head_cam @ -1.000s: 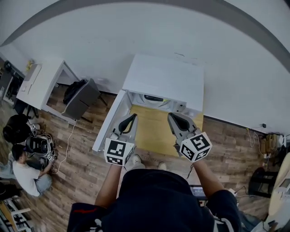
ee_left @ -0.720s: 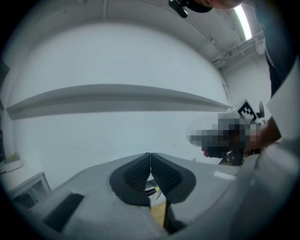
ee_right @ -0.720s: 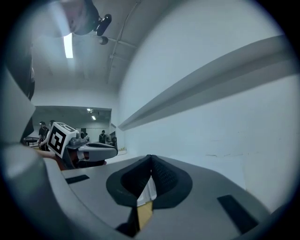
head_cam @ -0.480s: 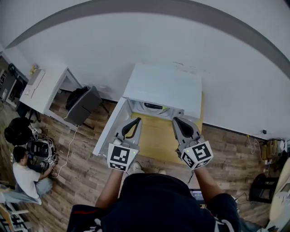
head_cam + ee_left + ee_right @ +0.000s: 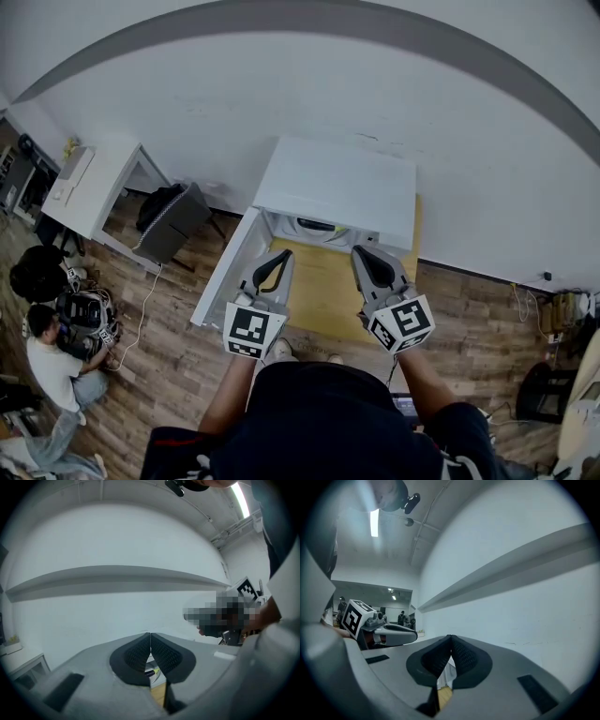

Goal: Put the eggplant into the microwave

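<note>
Head view: we hold the left gripper (image 5: 277,255) and right gripper (image 5: 362,253) side by side in front of us. Both aim at the microwave (image 5: 337,183), a white box set against the wall (image 5: 281,84). Its door (image 5: 225,272) hangs open to the left. The microwave stands on a yellow table (image 5: 323,286). Both grippers hover over that tabletop, apart from each other and not touching the microwave. Eggplant: we can't spot it here, so we can't tell where it lies. Off to the left are a white desk (image 5: 89,183), a dark chair (image 5: 171,214) and a person (image 5: 52,361) sitting on the wood floor (image 5: 169,347).

Left gripper view: the pads (image 5: 136,653) meet at the tips w/ nothing btwn them, so it's closed & empty. Beyond them is plain white wall. The right gripper's marker cube (image 5: 247,588) shows at the right edge.

Right gripper view: these pads (image 5: 464,656) also press tip to tip, closed on nothing. The left gripper shows at the left. Far behind it stand a few people (image 5: 401,617), under a ceiling lamp (image 5: 374,522). Neither gripper view shows us where the eggplant is.
</note>
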Tool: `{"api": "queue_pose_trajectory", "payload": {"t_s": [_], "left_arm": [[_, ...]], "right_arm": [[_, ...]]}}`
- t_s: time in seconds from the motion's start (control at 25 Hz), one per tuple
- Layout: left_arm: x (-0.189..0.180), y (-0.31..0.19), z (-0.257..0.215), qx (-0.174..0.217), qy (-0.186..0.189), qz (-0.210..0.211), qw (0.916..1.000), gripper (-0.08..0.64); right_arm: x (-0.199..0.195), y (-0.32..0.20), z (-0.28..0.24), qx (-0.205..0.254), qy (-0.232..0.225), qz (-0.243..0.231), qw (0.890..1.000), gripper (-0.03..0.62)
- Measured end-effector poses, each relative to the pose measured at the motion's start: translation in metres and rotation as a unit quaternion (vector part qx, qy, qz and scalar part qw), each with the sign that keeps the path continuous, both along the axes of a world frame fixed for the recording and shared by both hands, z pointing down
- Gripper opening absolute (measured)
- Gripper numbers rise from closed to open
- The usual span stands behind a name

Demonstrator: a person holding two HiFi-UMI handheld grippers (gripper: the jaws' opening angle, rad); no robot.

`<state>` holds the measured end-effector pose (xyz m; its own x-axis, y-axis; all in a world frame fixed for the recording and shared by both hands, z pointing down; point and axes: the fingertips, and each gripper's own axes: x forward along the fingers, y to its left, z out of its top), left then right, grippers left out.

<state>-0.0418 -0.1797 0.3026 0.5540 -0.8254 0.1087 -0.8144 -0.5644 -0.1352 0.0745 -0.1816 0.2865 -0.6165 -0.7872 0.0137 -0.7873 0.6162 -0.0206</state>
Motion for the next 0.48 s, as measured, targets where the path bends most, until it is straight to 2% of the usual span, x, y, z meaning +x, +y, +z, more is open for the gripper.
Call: {"api": "queue_pose_trajectory", "payload": {"t_s": [0.48], "left_arm": [[-0.002,0.0077,0.0016,-0.001,0.001,-0.003,1.0,0.018]], "right_arm": [[-0.0049,0.0032,-0.0025,0.008,0.009,-0.004,1.0,0.012]]}}
